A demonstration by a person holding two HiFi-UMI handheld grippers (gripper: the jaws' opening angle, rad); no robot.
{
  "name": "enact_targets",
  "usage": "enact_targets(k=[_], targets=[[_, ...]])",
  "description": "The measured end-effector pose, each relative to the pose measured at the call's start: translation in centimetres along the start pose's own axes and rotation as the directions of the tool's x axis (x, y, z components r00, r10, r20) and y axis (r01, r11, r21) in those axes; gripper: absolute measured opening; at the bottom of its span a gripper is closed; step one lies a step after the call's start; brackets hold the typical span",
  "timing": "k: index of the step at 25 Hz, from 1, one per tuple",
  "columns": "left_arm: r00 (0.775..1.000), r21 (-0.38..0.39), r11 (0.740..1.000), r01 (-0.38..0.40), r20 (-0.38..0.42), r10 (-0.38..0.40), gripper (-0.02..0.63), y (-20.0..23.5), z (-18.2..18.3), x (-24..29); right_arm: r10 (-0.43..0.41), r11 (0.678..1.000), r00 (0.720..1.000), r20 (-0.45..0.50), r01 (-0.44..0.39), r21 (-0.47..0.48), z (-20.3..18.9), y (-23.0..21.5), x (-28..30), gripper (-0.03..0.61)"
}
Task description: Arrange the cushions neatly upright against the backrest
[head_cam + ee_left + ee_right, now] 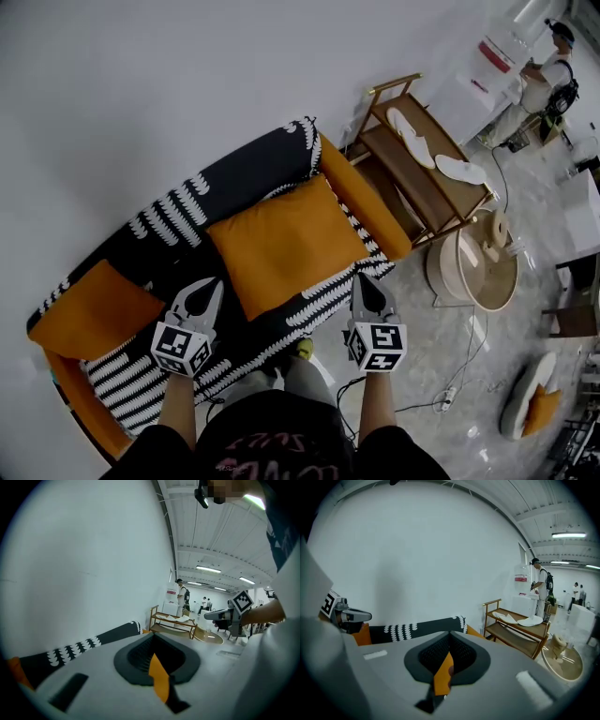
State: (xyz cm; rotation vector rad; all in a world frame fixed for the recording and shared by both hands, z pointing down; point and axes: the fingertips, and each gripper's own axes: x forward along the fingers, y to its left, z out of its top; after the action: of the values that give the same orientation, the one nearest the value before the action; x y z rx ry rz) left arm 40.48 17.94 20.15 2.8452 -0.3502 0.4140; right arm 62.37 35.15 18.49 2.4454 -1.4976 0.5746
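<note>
A black sofa (178,211) with white leaf print and orange armrests stands against the white wall. One orange cushion (286,244) rests across the middle of the sofa, reaching up to the backrest. A second orange cushion (94,309) sits at the sofa's left end. My left gripper (212,287) hovers shut by the middle cushion's lower left edge, holding nothing. My right gripper (362,279) is shut and empty near that cushion's lower right corner. In the left gripper view the shut left gripper (157,665) faces the wall and backrest (93,641). The right gripper (447,660) looks the same way.
A wooden two-shelf rack (422,159) with white slippers stands right of the sofa. A round wooden piece (483,267) is beside it. A cable and power strip (448,396) lie on the floor. A person (553,66) stands far back right.
</note>
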Motion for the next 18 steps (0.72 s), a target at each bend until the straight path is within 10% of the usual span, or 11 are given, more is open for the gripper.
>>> enact_targets(k=[18], targets=[[0.944,-0.094,0.943,-0.32,-0.111,0.31,0.0,2.2,-1.5,10.3,0.323,0.94,0.94,-0.109,-0.332,-0.077,2.4,-6.8,17.8,0.008]])
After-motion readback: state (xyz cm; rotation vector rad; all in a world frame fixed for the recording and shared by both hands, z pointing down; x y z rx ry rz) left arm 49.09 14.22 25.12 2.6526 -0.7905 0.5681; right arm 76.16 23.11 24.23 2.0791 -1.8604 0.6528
